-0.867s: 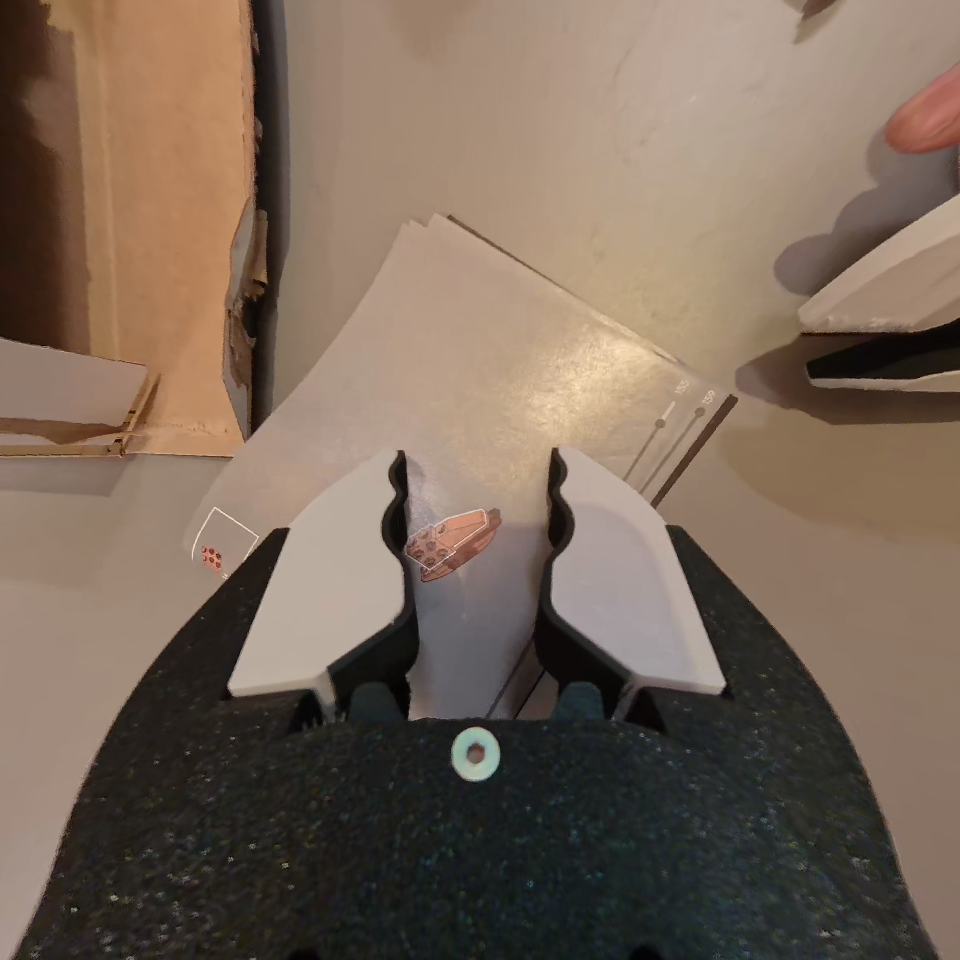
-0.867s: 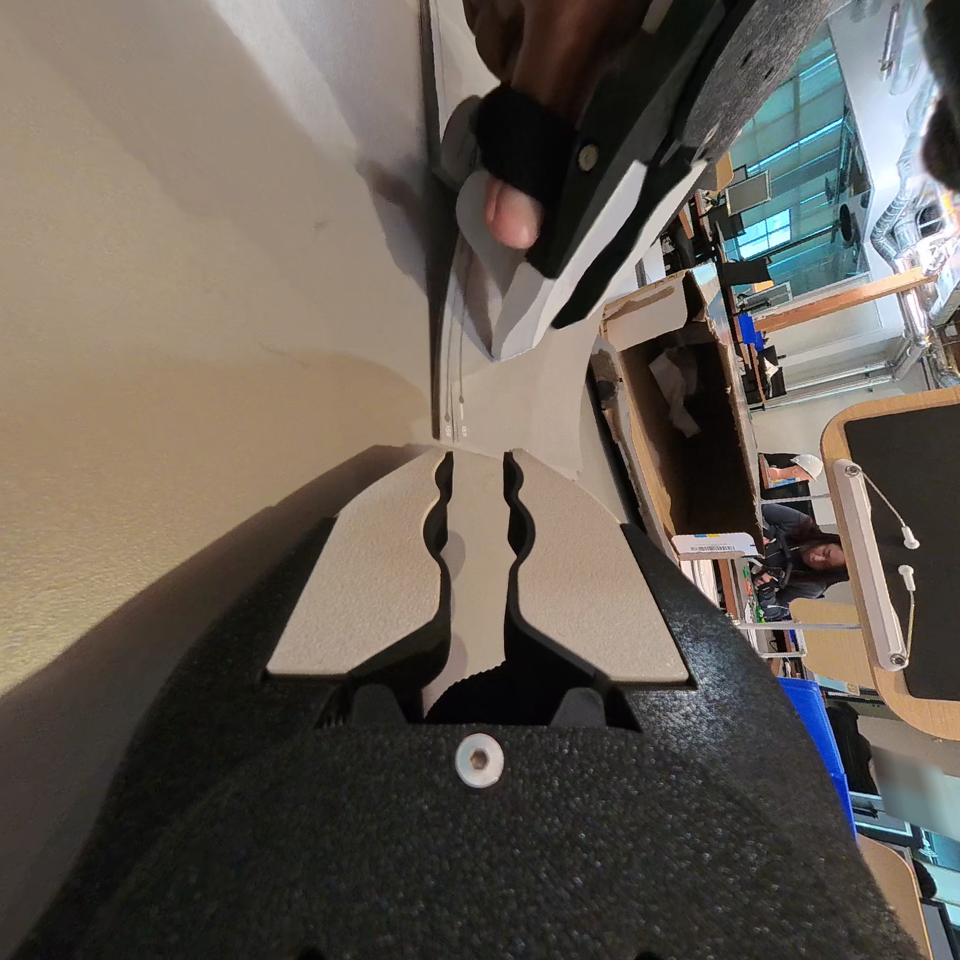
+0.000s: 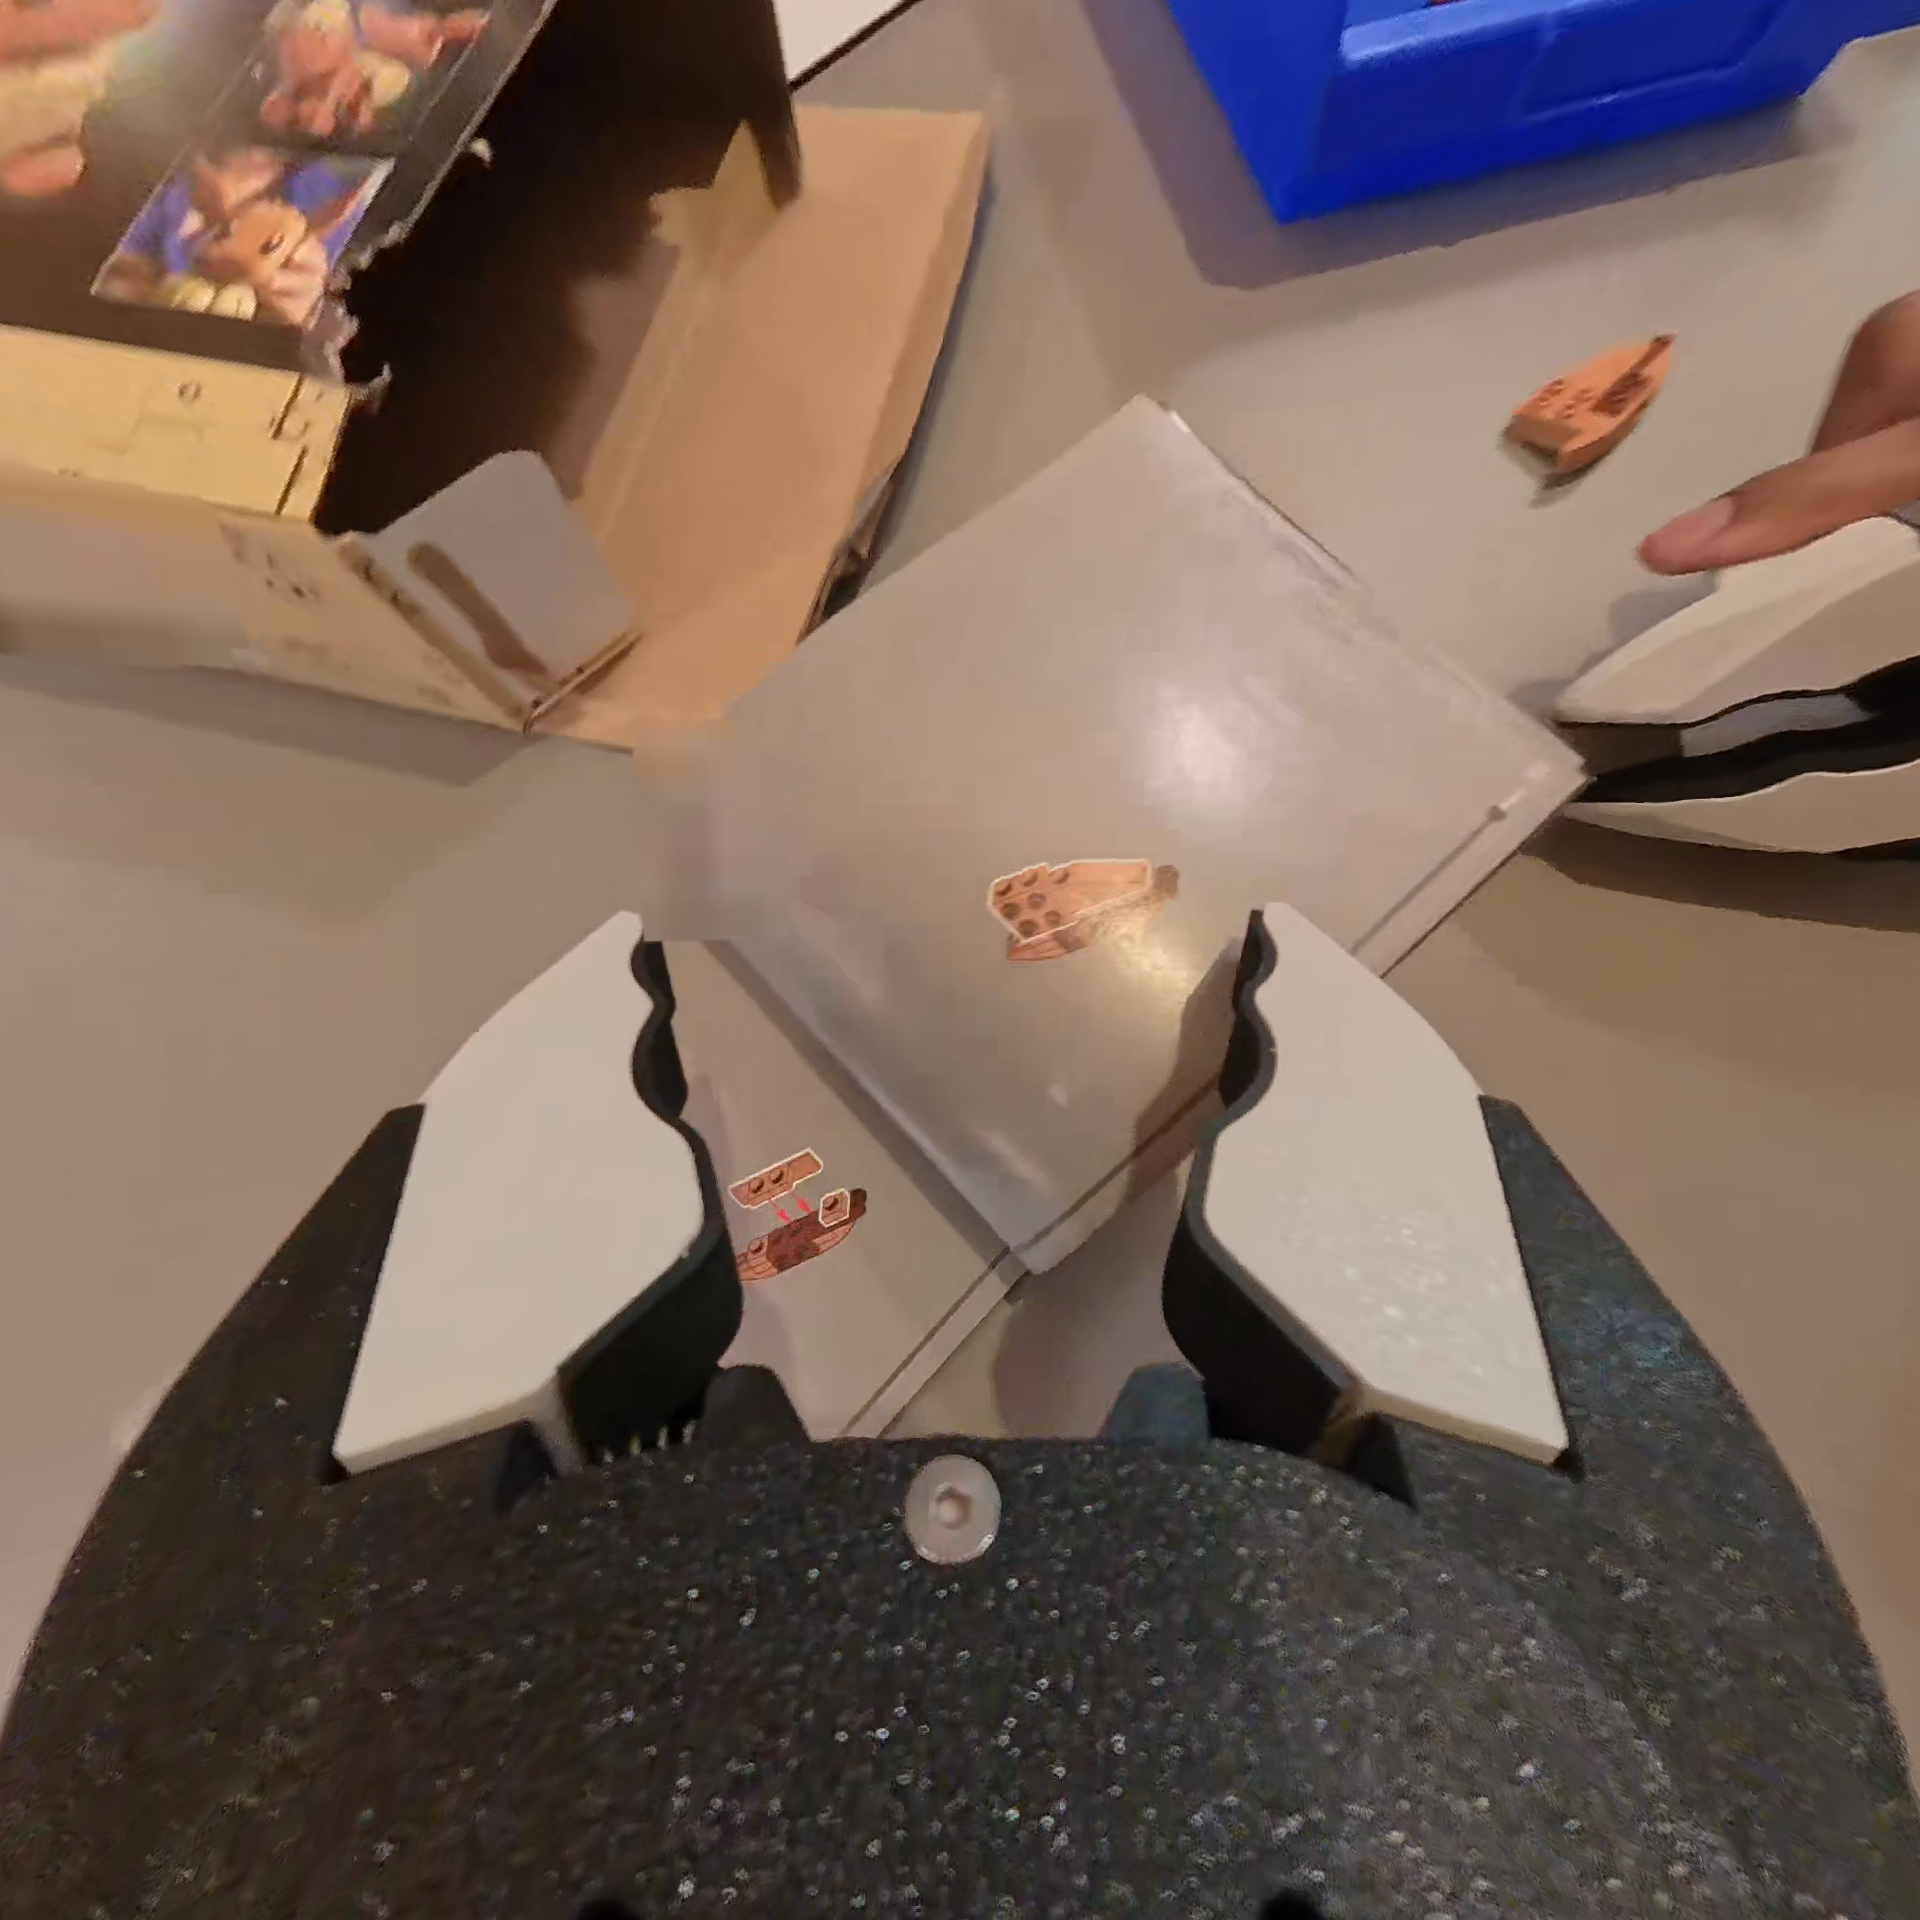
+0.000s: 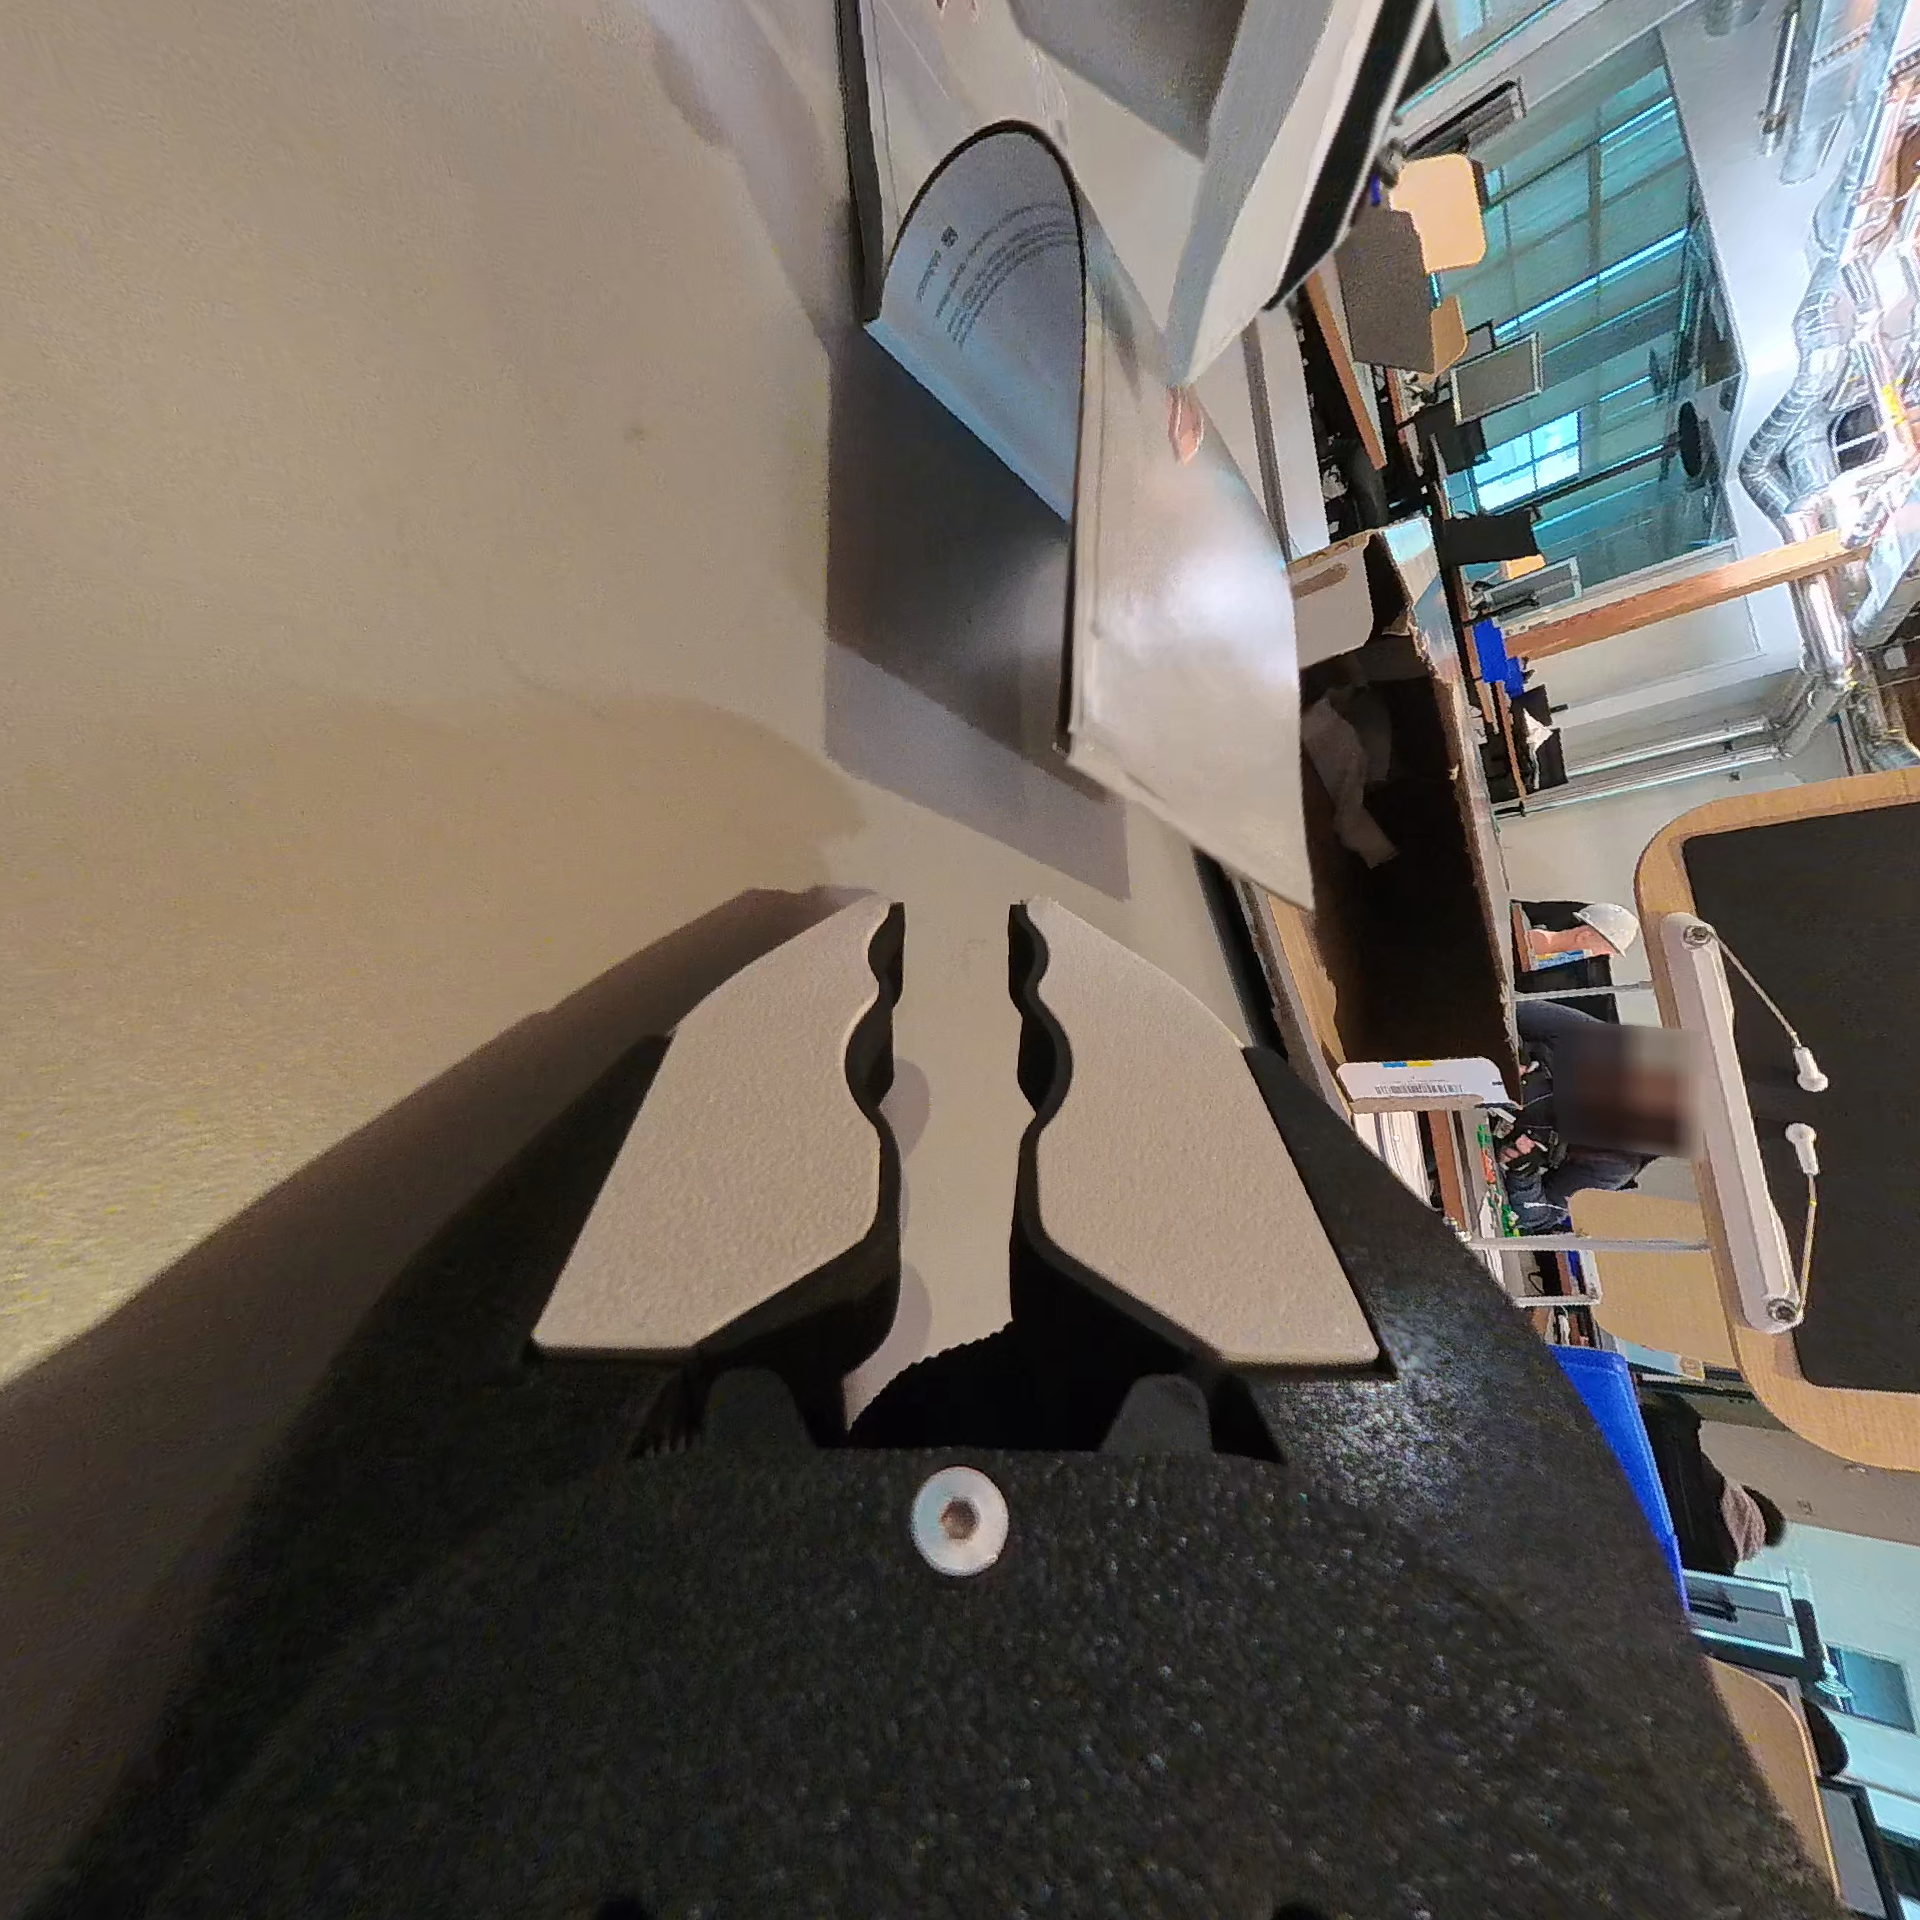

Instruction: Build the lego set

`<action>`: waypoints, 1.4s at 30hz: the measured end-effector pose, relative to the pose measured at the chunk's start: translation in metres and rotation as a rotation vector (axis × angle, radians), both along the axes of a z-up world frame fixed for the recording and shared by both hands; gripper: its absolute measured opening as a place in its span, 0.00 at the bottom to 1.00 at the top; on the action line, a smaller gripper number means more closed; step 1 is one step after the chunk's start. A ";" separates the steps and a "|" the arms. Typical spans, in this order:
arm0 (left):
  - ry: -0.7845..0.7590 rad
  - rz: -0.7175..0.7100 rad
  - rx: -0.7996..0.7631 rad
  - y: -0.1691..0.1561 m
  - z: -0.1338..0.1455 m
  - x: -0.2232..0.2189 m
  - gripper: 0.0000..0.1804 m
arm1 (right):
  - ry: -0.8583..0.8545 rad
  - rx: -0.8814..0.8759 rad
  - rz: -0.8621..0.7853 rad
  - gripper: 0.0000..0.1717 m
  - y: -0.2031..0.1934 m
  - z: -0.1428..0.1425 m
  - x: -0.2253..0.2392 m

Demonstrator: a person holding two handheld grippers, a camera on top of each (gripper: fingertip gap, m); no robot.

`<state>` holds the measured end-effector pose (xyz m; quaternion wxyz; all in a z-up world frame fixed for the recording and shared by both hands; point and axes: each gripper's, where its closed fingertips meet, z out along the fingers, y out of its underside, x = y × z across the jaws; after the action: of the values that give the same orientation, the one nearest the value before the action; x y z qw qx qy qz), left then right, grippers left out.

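Note:
A grey instruction booklet (image 3: 1143,675) with small pictures of brown bricks lies open on the beige table (image 3: 260,935). One of its pages stands lifted and bowed. My left gripper (image 3: 951,920) hovers over the booklet with its jaws wide open and nothing pressed between the pads. My right gripper (image 4: 958,909) is rolled on its side close to the table, just short of the booklet (image 4: 1174,623). Its fingers stand a little apart with only bare table between them. It also shows at the right edge of the left wrist view (image 3: 1590,753), at the booklet's corner, under a person's finger (image 3: 1745,530).
A torn cardboard box (image 3: 727,416) lies open at the back left, beside the booklet. A loose brown brick (image 3: 1590,405) rests on the table at the back right. A blue bin (image 3: 1507,94) stands at the far edge. Desks and a seated person fill the room behind.
My left gripper has opened wider and drawn back and up from the booklet. A page has come up and is swinging over. My right gripper has hardly moved, and its gap is unchanged.

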<state>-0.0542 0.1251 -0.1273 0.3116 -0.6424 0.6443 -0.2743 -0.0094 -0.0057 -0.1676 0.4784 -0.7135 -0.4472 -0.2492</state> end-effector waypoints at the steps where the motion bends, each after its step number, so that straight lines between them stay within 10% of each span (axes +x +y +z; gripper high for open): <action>1: 0.002 0.014 -0.012 0.001 -0.002 0.000 0.57 | -0.001 0.000 -0.001 0.11 0.000 0.000 0.000; 10: 0.143 0.050 -0.117 0.003 -0.041 -0.006 0.53 | -0.006 -0.001 0.002 0.11 0.000 0.001 0.000; 20: 0.054 0.073 -0.124 0.008 -0.024 -0.003 0.35 | -0.008 -0.001 0.002 0.11 0.000 0.001 0.001; 42: -0.079 0.030 -0.255 0.004 -0.003 -0.005 0.29 | 0.036 0.060 -0.023 0.12 0.010 0.026 -0.002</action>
<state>-0.0592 0.1290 -0.1300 0.2567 -0.6751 0.5815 -0.3744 -0.0111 0.0047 -0.1414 0.5046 -0.7084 -0.4227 -0.2550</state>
